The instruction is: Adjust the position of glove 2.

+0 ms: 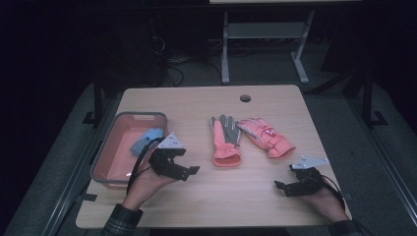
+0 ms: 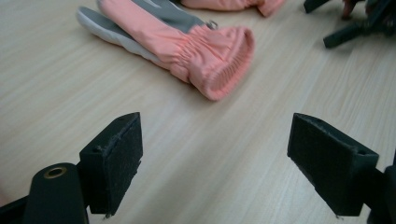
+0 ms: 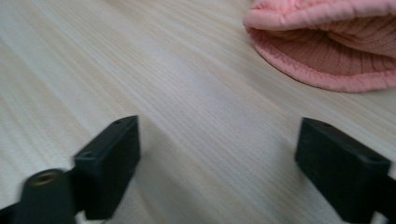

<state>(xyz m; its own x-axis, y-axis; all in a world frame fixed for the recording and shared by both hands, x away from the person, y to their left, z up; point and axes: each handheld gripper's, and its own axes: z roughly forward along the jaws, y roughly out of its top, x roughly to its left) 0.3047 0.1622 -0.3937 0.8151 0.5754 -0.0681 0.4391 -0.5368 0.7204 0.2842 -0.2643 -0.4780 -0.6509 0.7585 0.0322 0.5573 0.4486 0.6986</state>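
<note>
A light wooden table [image 1: 206,196] sits in a dark room. At its left edge a grey-rimmed tub [image 1: 109,147] holds a blue glove [image 1: 146,139]. The left gripper [image 1: 189,170], jaws wide apart and empty, points at the pink-and-grey glove [image 1: 225,140], bare wood between. Just beside it lies a pink glove [image 1: 266,136]. The right gripper [image 1: 280,187], also open and empty, hovers near that cuff
</note>
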